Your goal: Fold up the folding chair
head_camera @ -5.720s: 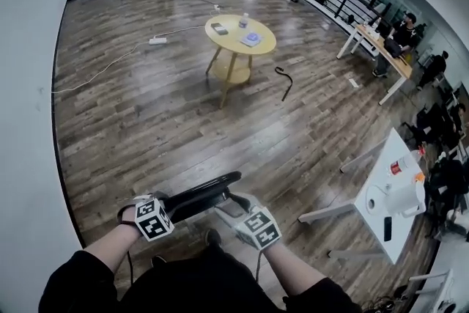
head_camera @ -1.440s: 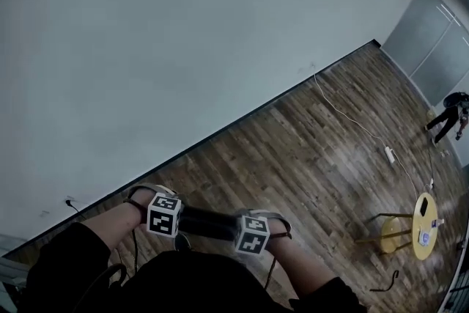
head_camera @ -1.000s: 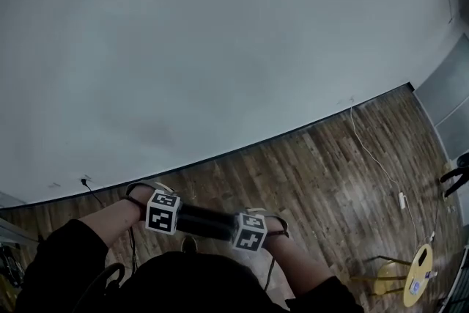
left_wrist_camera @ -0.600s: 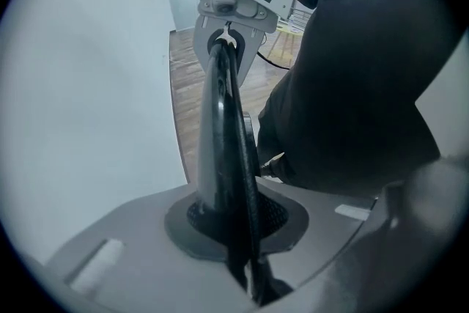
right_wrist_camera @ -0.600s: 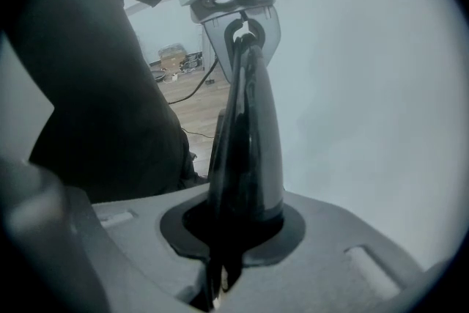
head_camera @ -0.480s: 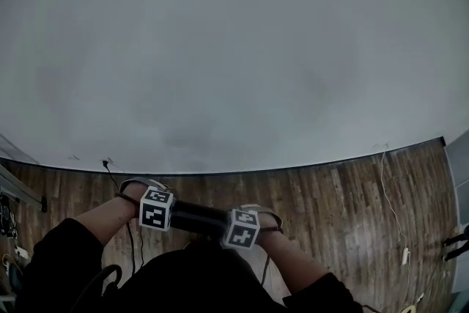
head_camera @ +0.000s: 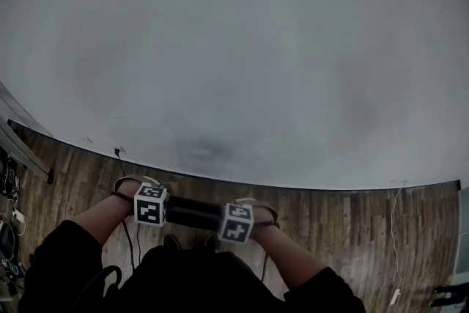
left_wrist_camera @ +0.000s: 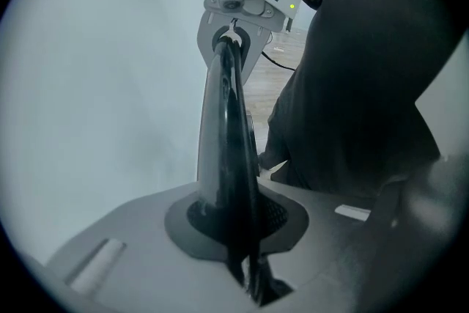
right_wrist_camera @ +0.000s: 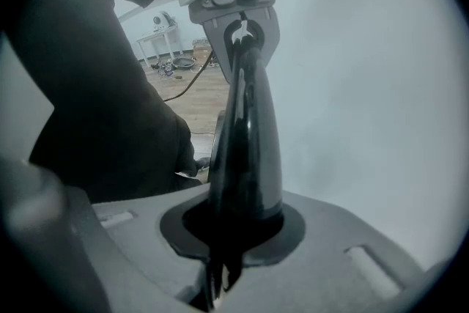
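The folding chair [head_camera: 192, 212] is folded flat and black, and I see only its top edge as a dark bar between my two hands, low in the head view. My left gripper [head_camera: 157, 213] is shut on the bar's left end and my right gripper [head_camera: 231, 226] on its right end. In the left gripper view the chair's edge [left_wrist_camera: 227, 157] runs up from my left gripper [left_wrist_camera: 245, 249] to the right gripper [left_wrist_camera: 234, 33]. The right gripper view mirrors this: the chair's edge [right_wrist_camera: 245, 157] leads from my right gripper [right_wrist_camera: 220, 249] to the left gripper [right_wrist_camera: 238, 26]. The rest of the chair is hidden behind my body.
A plain white wall [head_camera: 242, 48] fills most of the head view, close ahead. A strip of wooden floor [head_camera: 352, 223] runs along its foot. A black cable [head_camera: 122, 165] hangs from a wall socket at the left. A white table [right_wrist_camera: 157, 37] stands far behind me.
The head view has swung along the wall: the yellow table and far door have left the picture, the wall now fills it. Both grippers kept their hold on the chair's edge.
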Demonstrator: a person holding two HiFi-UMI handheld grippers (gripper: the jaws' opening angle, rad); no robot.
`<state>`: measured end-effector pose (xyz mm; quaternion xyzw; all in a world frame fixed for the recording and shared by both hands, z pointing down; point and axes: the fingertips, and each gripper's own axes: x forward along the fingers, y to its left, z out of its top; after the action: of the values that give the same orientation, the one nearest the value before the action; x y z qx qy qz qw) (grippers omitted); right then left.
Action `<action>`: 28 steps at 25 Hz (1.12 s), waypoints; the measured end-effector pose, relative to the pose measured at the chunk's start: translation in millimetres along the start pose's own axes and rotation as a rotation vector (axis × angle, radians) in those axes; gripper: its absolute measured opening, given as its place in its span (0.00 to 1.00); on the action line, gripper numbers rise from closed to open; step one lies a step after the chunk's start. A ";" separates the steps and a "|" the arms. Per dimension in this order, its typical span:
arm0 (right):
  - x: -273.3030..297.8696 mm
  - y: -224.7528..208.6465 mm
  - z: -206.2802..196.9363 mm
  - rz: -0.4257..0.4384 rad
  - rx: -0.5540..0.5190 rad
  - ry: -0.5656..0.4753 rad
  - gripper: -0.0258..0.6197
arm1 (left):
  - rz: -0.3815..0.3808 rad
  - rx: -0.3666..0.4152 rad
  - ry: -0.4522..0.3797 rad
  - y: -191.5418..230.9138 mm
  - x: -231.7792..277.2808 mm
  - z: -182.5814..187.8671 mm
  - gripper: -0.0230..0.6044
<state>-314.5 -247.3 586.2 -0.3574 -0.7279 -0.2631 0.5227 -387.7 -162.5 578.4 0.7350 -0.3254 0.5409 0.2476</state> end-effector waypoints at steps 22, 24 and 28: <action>4.0 -63.7 -6.5 0.019 -0.019 0.005 0.14 | -0.006 -0.038 -0.047 52.2 6.6 -0.4 0.13; 5.8 -71.0 -6.7 -0.002 -0.008 0.004 0.16 | 0.008 -0.037 -0.055 59.1 6.9 -1.5 0.14; 5.0 -87.4 -8.0 -0.060 0.019 -0.006 0.20 | 0.043 -0.045 -0.071 74.5 4.7 -1.4 0.17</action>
<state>-380.4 -305.1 592.6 -0.3313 -0.7422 -0.2707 0.5159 -443.3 -212.1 584.2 0.7408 -0.3619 0.5121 0.2407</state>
